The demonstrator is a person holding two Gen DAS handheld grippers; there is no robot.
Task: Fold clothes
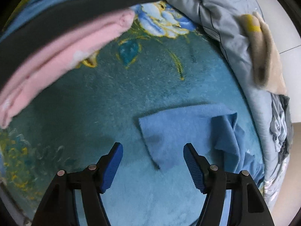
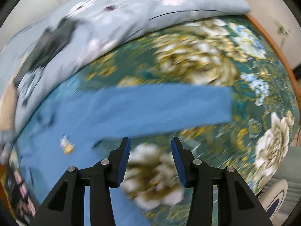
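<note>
Partly flat, the blue garment (image 2: 154,105) has 1 sleeve laid straight while its far end (image 1: 231,137) stays rumpled, and both the left gripper (image 1: 153,162) and right gripper (image 2: 150,158) hover spread wide, holding nothing.

Bedroom: floral blanket (image 1: 131,86), rumpled quilt (image 2: 131,15)

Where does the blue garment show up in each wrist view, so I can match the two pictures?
Left wrist: the blue garment lies lower right of centre, just beyond the open left gripper.
Right wrist: a blurred blue band across the middle, beyond the open right gripper.
Shared landmark: the floral teal blanket underneath.
</note>
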